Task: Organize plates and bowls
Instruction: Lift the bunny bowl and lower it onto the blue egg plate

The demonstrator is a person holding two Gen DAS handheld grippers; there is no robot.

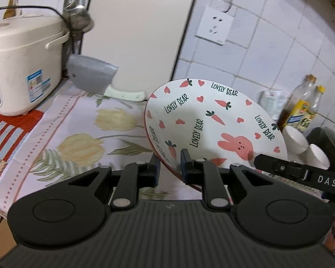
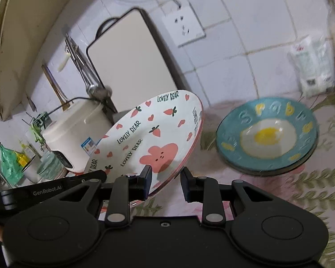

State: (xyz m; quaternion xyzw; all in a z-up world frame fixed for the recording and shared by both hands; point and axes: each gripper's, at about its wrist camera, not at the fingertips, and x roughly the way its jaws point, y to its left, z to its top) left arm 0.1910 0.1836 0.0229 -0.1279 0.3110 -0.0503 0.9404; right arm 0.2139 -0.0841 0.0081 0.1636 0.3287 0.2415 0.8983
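Note:
A white plate (image 1: 212, 120) printed with pink rabbits, carrots, hearts and "LOVELY BEAR" hangs tilted above the flowered cloth. My left gripper (image 1: 170, 164) is shut on its near-left rim. My right gripper (image 2: 166, 175) is shut on the opposite rim of the same plate (image 2: 149, 134). Each gripper shows in the other's view: the right one (image 1: 260, 159) at the plate's lower right, the left one (image 2: 98, 176) at its lower left. To the right, a stack of blue plates (image 2: 268, 134) with a fried-egg picture rests on the cloth.
A white rice cooker (image 1: 22, 67) stands at the left, with a cleaver (image 1: 91, 76) and a cutting board (image 1: 140, 33) leaning on the tiled wall. Oil bottles (image 1: 303, 109) and white cups (image 1: 297, 138) stand at the right. A white packet (image 2: 312, 67) leans by the wall.

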